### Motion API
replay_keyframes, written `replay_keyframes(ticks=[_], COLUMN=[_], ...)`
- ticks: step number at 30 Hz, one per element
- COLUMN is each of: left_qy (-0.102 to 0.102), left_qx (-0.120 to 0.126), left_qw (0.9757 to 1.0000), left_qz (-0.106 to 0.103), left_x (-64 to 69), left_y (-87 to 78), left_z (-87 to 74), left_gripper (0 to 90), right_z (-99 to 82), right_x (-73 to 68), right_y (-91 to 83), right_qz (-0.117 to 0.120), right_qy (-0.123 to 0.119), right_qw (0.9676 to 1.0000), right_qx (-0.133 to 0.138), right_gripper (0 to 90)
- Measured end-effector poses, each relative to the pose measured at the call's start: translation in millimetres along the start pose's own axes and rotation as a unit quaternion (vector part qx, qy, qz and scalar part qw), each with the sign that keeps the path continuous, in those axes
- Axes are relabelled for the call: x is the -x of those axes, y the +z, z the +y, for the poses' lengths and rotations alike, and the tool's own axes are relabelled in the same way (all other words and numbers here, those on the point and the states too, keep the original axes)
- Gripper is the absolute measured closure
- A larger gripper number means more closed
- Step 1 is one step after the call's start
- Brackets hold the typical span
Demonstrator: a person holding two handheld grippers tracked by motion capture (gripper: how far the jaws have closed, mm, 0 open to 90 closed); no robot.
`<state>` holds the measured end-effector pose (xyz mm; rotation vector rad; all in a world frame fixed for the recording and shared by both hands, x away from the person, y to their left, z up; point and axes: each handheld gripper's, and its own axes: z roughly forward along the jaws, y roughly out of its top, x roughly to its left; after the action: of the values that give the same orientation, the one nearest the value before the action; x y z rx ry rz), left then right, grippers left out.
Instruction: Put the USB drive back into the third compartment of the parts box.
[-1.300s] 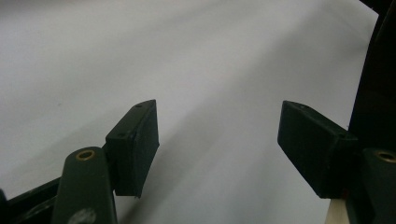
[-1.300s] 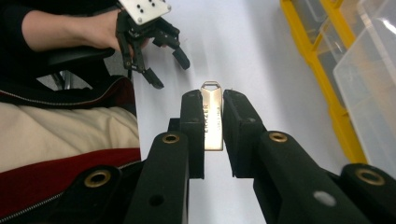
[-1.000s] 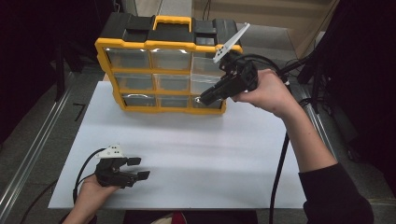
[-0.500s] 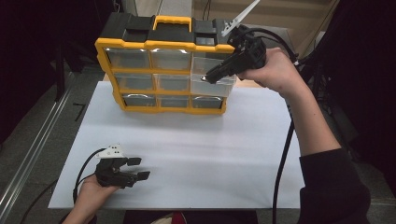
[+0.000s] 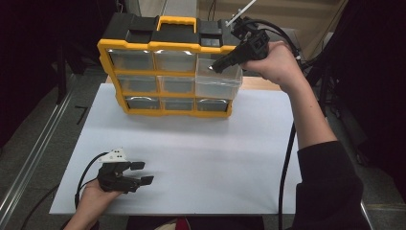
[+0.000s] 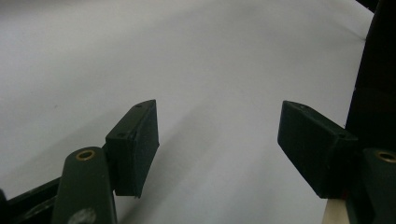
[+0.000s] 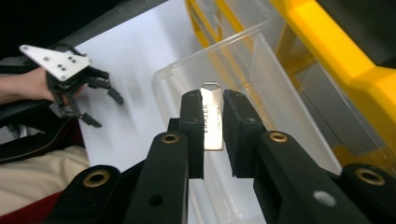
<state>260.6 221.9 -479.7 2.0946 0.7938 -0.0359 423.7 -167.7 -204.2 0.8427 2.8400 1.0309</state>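
White sheet-covered surface is carrying a yellow-framed organiser of clear plastic drawers. The open drawer is jutting out at its right. Right gripper is pinching a flat metal tag above that drawer; the smooth tag could slip sideways and miss the narrow bin. Left gripper is resting with fingers spread.

Print on eraser blurred, perhaps "ERASER".
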Motion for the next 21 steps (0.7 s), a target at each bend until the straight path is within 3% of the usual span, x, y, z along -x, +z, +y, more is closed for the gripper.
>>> replay_keyframes(ticks=[5, 21], left_qy=[0.000, -0.002], left_qx=[0.001, 0.002], left_qw=[1.0000, 1.0000], left_qz=[0.001, -0.003], left_x=[-0.2, 0.6], left_y=[-0.1, 0.3], left_z=[0.1, 0.1], left_gripper=[30.6, 30.6], right_z=[1.7, -7.2], right_x=[6.6, 15.8], right_y=[7.0, 25.8], right_qz=[-0.009, -0.007], right_qy=[0.012, 0.034], right_qw=[0.9999, 0.9994], right_qx=[0.001, -0.005], right_gripper=[76.5, 76.0])
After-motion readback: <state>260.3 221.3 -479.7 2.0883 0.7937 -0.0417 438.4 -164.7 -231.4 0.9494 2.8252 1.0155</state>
